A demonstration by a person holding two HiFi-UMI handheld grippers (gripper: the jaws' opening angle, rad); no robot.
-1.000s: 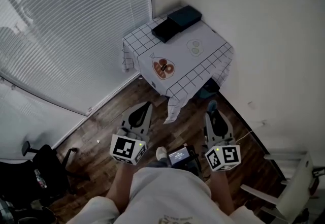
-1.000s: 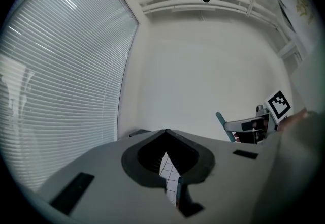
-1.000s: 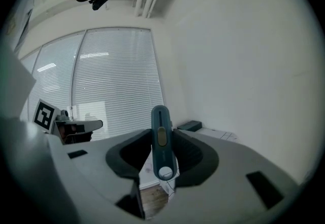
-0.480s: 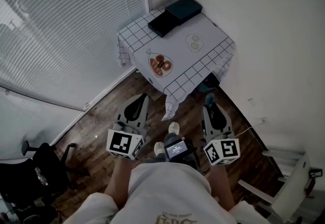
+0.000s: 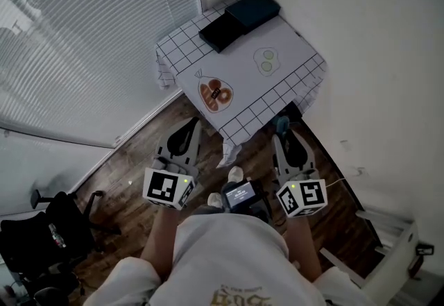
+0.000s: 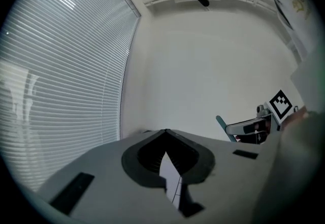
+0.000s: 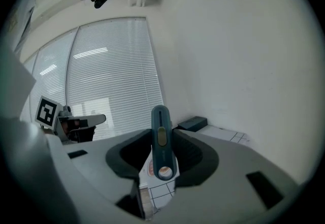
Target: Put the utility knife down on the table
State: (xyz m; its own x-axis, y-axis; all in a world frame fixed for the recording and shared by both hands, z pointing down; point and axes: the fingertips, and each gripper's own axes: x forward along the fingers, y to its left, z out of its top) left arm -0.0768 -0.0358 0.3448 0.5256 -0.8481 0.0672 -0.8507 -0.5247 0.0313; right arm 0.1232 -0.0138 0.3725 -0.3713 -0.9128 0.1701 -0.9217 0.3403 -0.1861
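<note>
The right hand-held gripper (image 5: 283,138) pinches an upright teal plastic utility knife (image 7: 160,139). The left hand-held gripper (image 6: 165,135) is pressed together, empty. A white grid-clothed desk (image 5: 291,69) stands at twelve o'clock.

Teal utility knife (image 7: 161,141), olive slider (image 7: 161,136); white tablecloth (image 5: 291,55), black grid; brown wood floor (image 5: 139,159).

No word or number can be read anywhere. The left tool (image 5: 187,132) carries a cube (image 5: 166,188) with black-and-white square code marks at 7 o'clock in the head view. The right tool (image 5: 284,137) carries a similar cube (image 5: 302,198) at 5 o'clock. The shirt (image 5: 229,256) has a yellow print at 6 o'clock, too blurred to read. The small lit screen (image 5: 240,194) is illegible. On the knife (image 7: 161,141) I cannot make out letters.
</note>
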